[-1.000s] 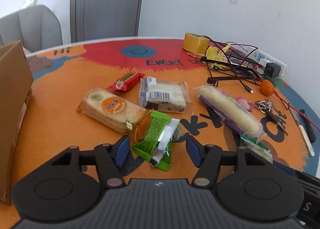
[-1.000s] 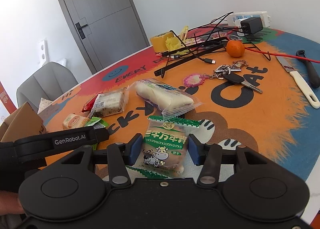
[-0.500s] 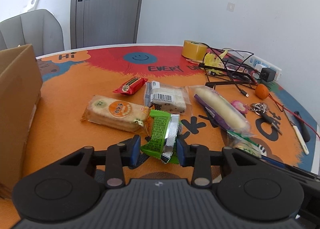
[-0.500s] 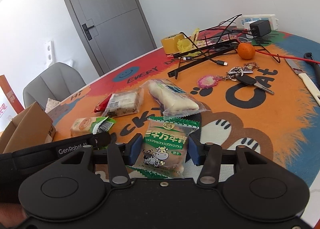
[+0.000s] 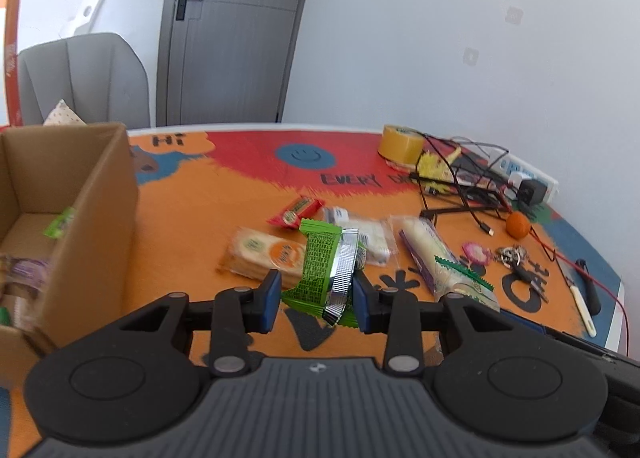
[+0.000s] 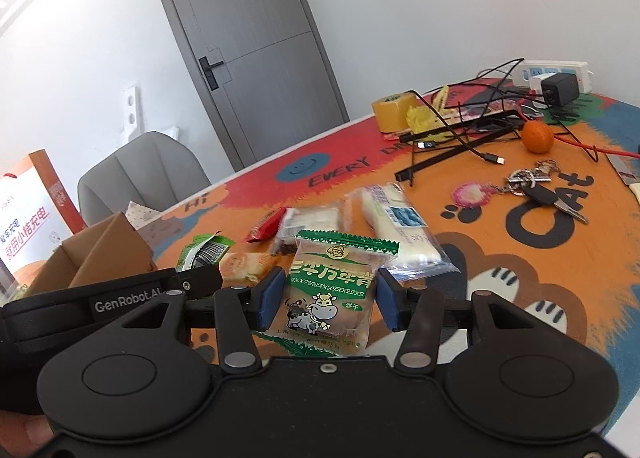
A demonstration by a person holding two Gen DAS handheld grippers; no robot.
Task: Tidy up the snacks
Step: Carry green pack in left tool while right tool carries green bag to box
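My left gripper [image 5: 316, 300] is shut on a green and silver snack packet [image 5: 324, 270] and holds it above the table. My right gripper [image 6: 326, 304] is shut on a green and clear cow-print biscuit packet [image 6: 332, 290], also lifted. On the table lie an orange cracker pack [image 5: 264, 254], a red bar [image 5: 296, 211], a clear cake packet [image 5: 370, 238] and a long white bread packet [image 5: 426, 252]. An open cardboard box [image 5: 92, 194] stands at the left with some snacks inside.
Yellow tape roll [image 5: 401, 144], tangled black cables [image 5: 460, 178], power strip [image 5: 528, 176], orange fruit [image 5: 518, 225], keys [image 5: 516, 260] and a knife [image 5: 582, 310] lie at the right. A grey chair [image 5: 84, 78] stands behind the box.
My left gripper closed on the green packet and lifted it, moving left toward the box. My right gripper rose with the cow-print packet.
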